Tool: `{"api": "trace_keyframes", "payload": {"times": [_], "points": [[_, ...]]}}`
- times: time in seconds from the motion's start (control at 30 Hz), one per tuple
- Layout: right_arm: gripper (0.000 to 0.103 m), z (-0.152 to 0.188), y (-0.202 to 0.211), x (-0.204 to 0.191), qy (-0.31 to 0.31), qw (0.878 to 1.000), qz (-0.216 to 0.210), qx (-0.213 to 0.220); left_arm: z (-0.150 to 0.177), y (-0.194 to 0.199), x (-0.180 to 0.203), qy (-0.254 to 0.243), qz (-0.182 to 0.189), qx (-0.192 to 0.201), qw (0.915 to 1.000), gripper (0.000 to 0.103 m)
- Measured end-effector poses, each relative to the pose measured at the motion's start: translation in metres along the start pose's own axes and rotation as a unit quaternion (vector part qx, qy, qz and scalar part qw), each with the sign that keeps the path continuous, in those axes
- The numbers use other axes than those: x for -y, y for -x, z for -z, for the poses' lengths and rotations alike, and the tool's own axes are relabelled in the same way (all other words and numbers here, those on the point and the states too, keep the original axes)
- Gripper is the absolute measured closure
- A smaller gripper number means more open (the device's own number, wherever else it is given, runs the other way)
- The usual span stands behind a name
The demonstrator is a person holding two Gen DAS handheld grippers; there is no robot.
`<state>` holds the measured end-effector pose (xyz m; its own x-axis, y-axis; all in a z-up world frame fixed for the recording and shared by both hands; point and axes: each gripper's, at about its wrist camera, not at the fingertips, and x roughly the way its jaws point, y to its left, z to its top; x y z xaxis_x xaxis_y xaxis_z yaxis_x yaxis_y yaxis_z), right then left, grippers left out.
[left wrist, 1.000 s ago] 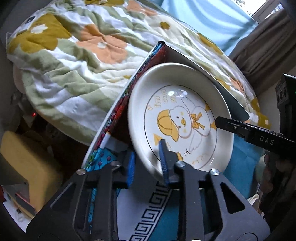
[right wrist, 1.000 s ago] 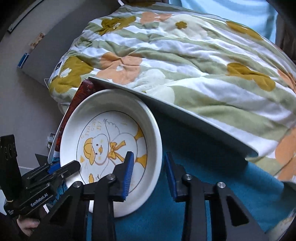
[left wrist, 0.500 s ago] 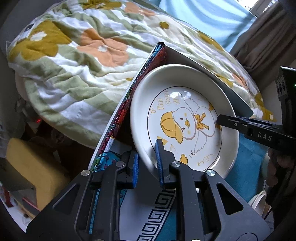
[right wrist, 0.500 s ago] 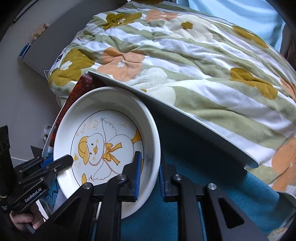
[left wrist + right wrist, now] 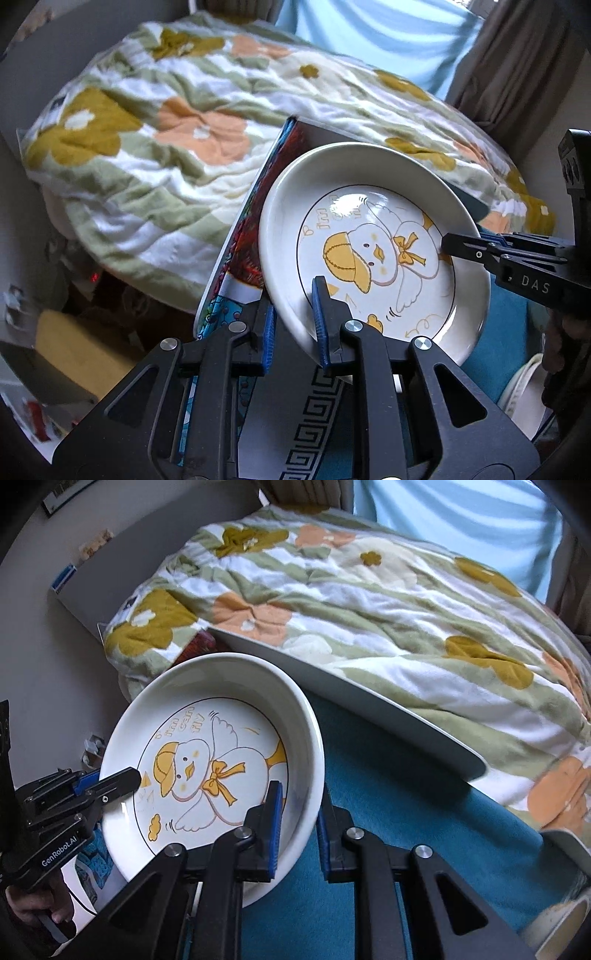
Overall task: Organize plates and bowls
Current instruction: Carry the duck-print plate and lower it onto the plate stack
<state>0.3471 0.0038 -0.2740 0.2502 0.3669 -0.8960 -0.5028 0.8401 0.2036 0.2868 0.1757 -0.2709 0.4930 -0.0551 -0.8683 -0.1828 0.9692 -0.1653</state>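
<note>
A white deep plate with a yellow duck drawing [image 5: 373, 251] is held tilted above the table between both grippers; it also shows in the right wrist view [image 5: 214, 771]. My left gripper [image 5: 293, 328] is shut on the plate's lower left rim. My right gripper [image 5: 299, 827] is shut on the opposite rim, with one finger inside the plate and one outside. The right gripper's tip [image 5: 465, 247] shows in the left wrist view, and the left gripper's tip [image 5: 110, 786] shows in the right wrist view.
A table with a teal cloth [image 5: 399, 830] and a colourful patterned edge [image 5: 255, 206] lies under the plate. A floral quilt [image 5: 177, 122] covers the bed behind. Another white dish [image 5: 524, 395] sits at the lower right, and a cup [image 5: 557, 919] stands near the right gripper.
Both grippers have closed on the plate's rim. The plate has lifted and tilted up from the table, and both views have shifted upward with it.
</note>
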Motion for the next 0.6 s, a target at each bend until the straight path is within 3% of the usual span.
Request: {"api": "trace_keyframes", "payload": {"times": [0.37, 0.6], "points": [[0.087, 0.054, 0.109, 0.005, -0.055, 0.995, 0.031, 0.072, 0.002, 0.082, 0.061, -0.068, 0.044, 0.045, 0.9957, 0.087], [0.087, 0.124, 0.18, 0.021, -0.089, 0.988, 0.072, 0.099, 0.042, 0.12, 0.135, -0.126, 0.076, 0.053, 0.9877, 0.087]]}}
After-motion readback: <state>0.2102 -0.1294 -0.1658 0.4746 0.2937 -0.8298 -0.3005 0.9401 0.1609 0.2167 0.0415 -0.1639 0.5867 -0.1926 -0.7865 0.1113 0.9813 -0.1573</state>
